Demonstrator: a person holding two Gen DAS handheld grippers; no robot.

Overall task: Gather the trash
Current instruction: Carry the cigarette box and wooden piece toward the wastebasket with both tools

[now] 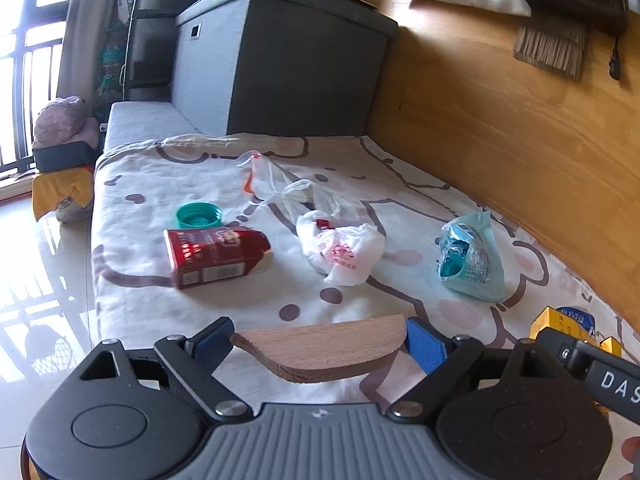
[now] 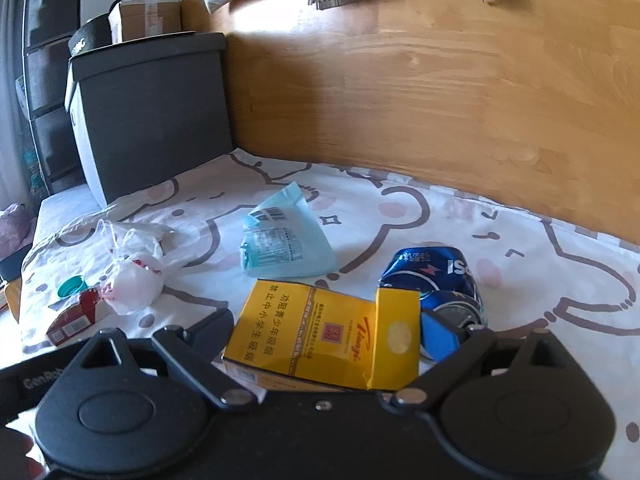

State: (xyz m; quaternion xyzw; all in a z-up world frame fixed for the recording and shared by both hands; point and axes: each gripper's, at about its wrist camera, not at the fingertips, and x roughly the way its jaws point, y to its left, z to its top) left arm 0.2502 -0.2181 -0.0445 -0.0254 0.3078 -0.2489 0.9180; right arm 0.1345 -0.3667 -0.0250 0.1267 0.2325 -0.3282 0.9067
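1. The bed (image 1: 132, 184), under a sheet printed with cartoon bears, is carrying all the litter, with a wooden wall panel (image 1: 520, 120) running along its far side.
2. The left hand-held gripper (image 1: 318, 346) is clasping a curved wooden piece (image 1: 320, 354) across its width, the blue pads pressing its two ends; its long axis is running crosswise between the jaws.
3. The right hand-held gripper (image 2: 326, 334) is straddling a yellow cigarette pack (image 2: 320, 332) with its flap open; I cannot tell whether the pads are pressing it.
4. A crushed blue can (image 2: 436, 280) is lying just beyond the right fingertip, touching the pack's flap, nearer the right hand.
5. Ahead of the left gripper, well apart, a red carton (image 1: 216, 256), a white plastic bag (image 1: 340, 248) and a light blue pouch (image 1: 472, 256) are waiting, the red carton's long axis lying crosswise.
6. A green cap (image 1: 199, 216) is sitting just behind the carton.
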